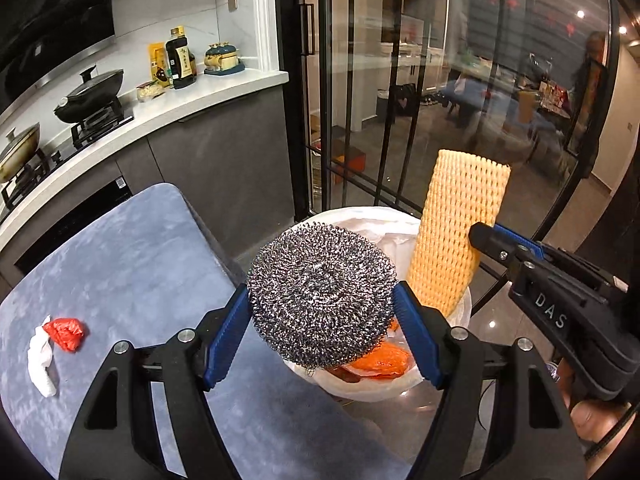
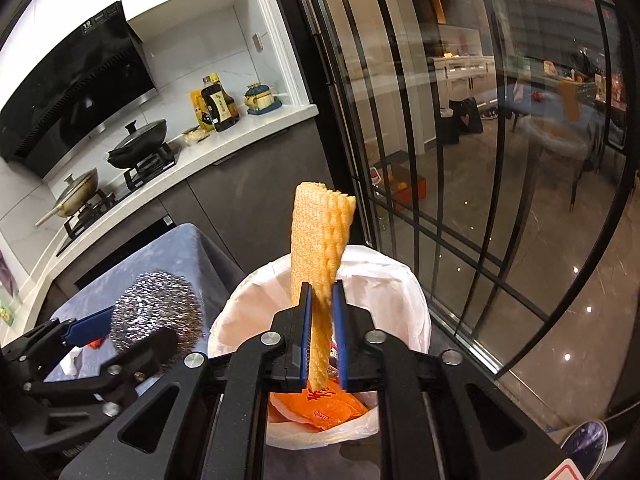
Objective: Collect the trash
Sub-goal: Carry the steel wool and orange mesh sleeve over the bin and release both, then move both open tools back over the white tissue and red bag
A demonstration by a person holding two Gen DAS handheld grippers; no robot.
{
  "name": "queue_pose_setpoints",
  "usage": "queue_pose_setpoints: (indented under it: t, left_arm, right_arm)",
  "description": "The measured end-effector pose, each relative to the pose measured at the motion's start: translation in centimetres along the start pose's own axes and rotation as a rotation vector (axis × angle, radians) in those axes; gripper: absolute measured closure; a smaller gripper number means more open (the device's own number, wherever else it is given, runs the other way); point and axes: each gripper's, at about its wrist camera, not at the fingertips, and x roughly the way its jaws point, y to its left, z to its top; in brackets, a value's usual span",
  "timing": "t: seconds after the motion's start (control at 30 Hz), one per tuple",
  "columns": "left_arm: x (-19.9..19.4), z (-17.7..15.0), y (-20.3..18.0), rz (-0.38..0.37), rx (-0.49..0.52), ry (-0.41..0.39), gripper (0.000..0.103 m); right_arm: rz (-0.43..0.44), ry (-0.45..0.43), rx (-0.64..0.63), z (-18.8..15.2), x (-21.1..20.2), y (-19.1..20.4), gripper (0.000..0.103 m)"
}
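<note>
My left gripper (image 1: 322, 312) is shut on a round steel wool scourer (image 1: 320, 292) and holds it over the near rim of a white-lined trash bin (image 1: 360, 390). My right gripper (image 2: 321, 300) is shut on a yellow foam net sleeve (image 2: 320, 240), held upright over the same bin (image 2: 400, 292). Orange wrappers (image 2: 320, 408) lie inside the bin. In the left wrist view the sleeve (image 1: 456, 224) and the right gripper (image 1: 484, 236) stand right of the scourer. The scourer (image 2: 156, 312) and left gripper show at the left of the right wrist view.
A blue-grey table (image 1: 132, 264) at left holds a red crumpled wrapper (image 1: 66, 332) and a white tissue (image 1: 40, 364). Behind it runs a kitchen counter (image 1: 168, 108) with pans and bottles. A black-framed glass door (image 1: 360, 100) stands behind the bin.
</note>
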Motion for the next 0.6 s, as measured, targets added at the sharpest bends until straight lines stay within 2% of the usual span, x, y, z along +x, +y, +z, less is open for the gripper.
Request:
queue_pose_setpoints:
  t: [0.07,0.17,0.3,0.37,0.43,0.6]
  left_arm:
    - [0.5,0.0,0.1,-0.010,-0.015,0.012,0.032]
    - [1.0,0.2,0.2,-0.023,-0.034,0.029,0.032]
    - [1.0,0.6,0.0,-0.020,-0.029,0.007,0.033]
    - [0.9,0.8,-0.3,-0.021,-0.017,-0.002,0.031]
    - [0.7,1.0,-0.4,-0.017,-0.010,-0.016,0.025]
    - [0.5,1.1,-0.3,-0.018,-0.012,-0.024,0.025]
  right_arm:
    - [-0.008,-0.005,0.007,0.1,0.2,-0.3,0.089]
    - [-0.007,-0.014,0.023,0.2,0.1,-0.6,0.081]
    - [-0.008,-0.030,0.025,0.6,0.0,-0.7,0.075]
    - [-0.007,-0.036,0.026,0.7,-0.1,-0.7,0.071]
    - [-0.006,-0.047,0.029,0.7,-0.4,-0.6,0.069]
    - [-0.001,-0.062,0.025,1.0,-0.9,-0.3,0.064]
